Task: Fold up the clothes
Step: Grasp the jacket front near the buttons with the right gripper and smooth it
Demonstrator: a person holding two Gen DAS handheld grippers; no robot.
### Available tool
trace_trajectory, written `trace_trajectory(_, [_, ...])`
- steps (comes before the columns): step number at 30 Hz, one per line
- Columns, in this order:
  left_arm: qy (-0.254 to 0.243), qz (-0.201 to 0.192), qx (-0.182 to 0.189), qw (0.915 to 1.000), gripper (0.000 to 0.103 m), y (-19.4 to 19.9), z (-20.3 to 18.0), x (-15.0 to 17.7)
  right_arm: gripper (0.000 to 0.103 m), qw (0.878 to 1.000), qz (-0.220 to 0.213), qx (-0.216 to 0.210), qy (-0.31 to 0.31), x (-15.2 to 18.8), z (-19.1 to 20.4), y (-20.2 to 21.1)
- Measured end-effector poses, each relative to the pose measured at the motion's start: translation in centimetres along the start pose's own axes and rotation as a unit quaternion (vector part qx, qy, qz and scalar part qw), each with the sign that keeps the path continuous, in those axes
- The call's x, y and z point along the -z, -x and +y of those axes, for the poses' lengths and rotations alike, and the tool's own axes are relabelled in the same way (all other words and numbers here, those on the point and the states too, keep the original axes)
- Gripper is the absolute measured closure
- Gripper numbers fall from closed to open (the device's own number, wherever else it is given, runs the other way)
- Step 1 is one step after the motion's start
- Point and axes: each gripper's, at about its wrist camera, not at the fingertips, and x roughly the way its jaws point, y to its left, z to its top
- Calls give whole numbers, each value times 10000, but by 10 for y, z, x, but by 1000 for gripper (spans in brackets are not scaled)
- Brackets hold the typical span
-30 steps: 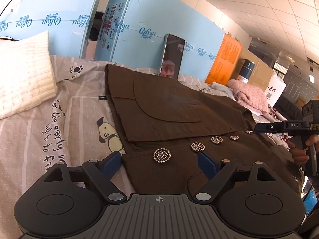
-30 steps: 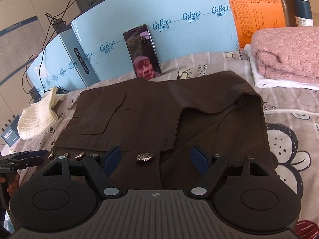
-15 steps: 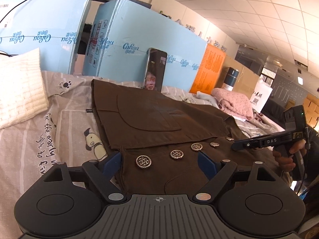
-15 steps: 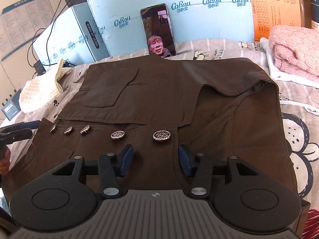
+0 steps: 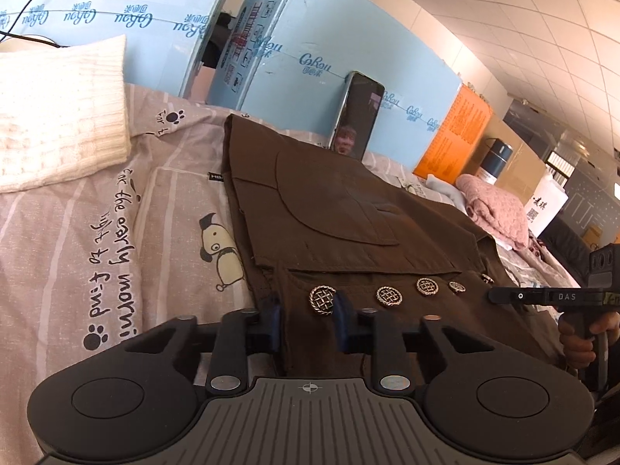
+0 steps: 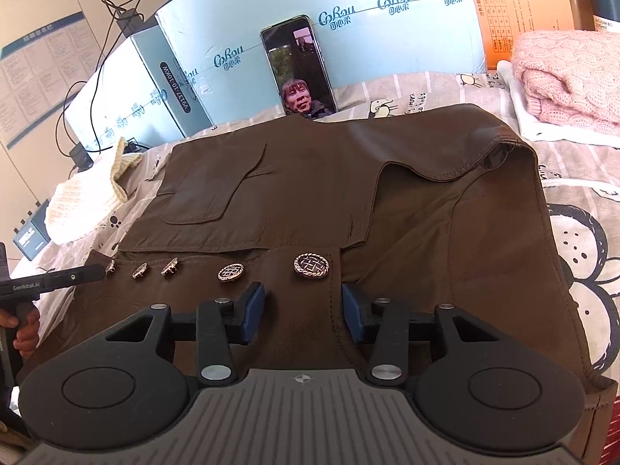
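Note:
A dark brown jacket [image 5: 348, 209] with a row of round metal buttons [image 5: 388, 295] lies partly folded on the bed; it also shows in the right wrist view [image 6: 310, 186]. My left gripper [image 5: 308, 325] has its jaws narrowed around the jacket's near left hem, with fabric and one button between the blue pads. My right gripper [image 6: 303, 312] is partly closed around the near hem by the largest button [image 6: 312, 265]. Each gripper shows in the other's view, the right gripper [image 5: 542, 298] and the left gripper [image 6: 50, 281].
The bed has a striped cartoon sheet [image 5: 116, 232]. A cream knit garment [image 5: 58, 116] lies left. A folded pink sweater [image 6: 573, 77] lies right. A phone [image 6: 298, 66] leans on light blue boxes [image 6: 368, 19] at the back, beside an orange box [image 6: 519, 4].
Both grippers have narrowed from wide open. The left one has moved left to the jacket's hem and now has fabric between its pads. The right one has moved closer over the hem.

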Motion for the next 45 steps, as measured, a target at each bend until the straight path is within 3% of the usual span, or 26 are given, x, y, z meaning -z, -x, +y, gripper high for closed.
trace_trajectory(2, [-66,-81,-26,9999,101,-1,-3,-2,82,9999,-12,-129,43,2,0,2])
trace_trajectory(5, [-328,-229,-47,9992,101,-3,-11,-9,85,9997,-143,-102,182,1,2,6])
trace_trajectory(7, [-476,-211,-50,9986,100,-9,-13,-16,84,9996,-159,-12,239,-2,2,7])
trace_trajectory(9, [-603,-16,-235,9979,98,-18,-12,-18,69,9985,-183,277,444,-5,5,7])
trace_trajectory(11, [-751,50,-462,9961,84,-23,-13,-21,54,9951,-293,654,675,-9,7,7])
trace_trajectory(12, [-822,1,-585,9949,77,-25,-15,-23,52,9925,-427,817,798,-14,7,8])
trace_trajectory(14, [-957,-158,-593,9935,37,-29,-20,-32,45,9879,-645,1032,964,-23,7,5])
trace_trajectory(16, [-1116,-301,-471,9922,26,-35,-28,-42,43,9843,-811,1088,1132,-35,7,-4])
trace_trajectory(19, [-1708,1,-293,9849,18,-58,-47,-48,42,9779,-863,1022,1607,-51,15,-26])
trace_trajectory(21, [-2235,283,-373,9736,17,-74,-58,-44,42,9732,-875,938,1907,-59,17,-38])
trace_trajectory(23, [-2439,540,-391,9675,17,-85,-58,-39,39,9750,-777,840,1907,-67,13,-47])
trace_trajectory(25, [-2360,624,-306,9693,16,-87,-53,-38,36,9823,-549,615,1682,-74,-2,-58])
trace_trajectory(28, [-2290,628,-191,9712,16,-86,-48,-36,32,9952,-188,544,787,-83,-37,-70])
trace_trajectory(32, [-2294,594,-156,9714,16,-86,-46,-35,30,9986,-280,426,168,-87,-64,-66])
trace_trajectory(36, [-2271,570,-133,9721,16,-85,-45,-35,29,9963,-541,659,145,-83,-63,-58])
trace_trajectory(39, [-2288,571,-147,9717,16,-85,-45,-35,27,9884,-589,1260,607,-81,-55,-63])
trace_trajectory(45, [-2336,557,-164,9706,16,-85,-46,-36,20,9825,-494,1508,971,-75,-54,-69])
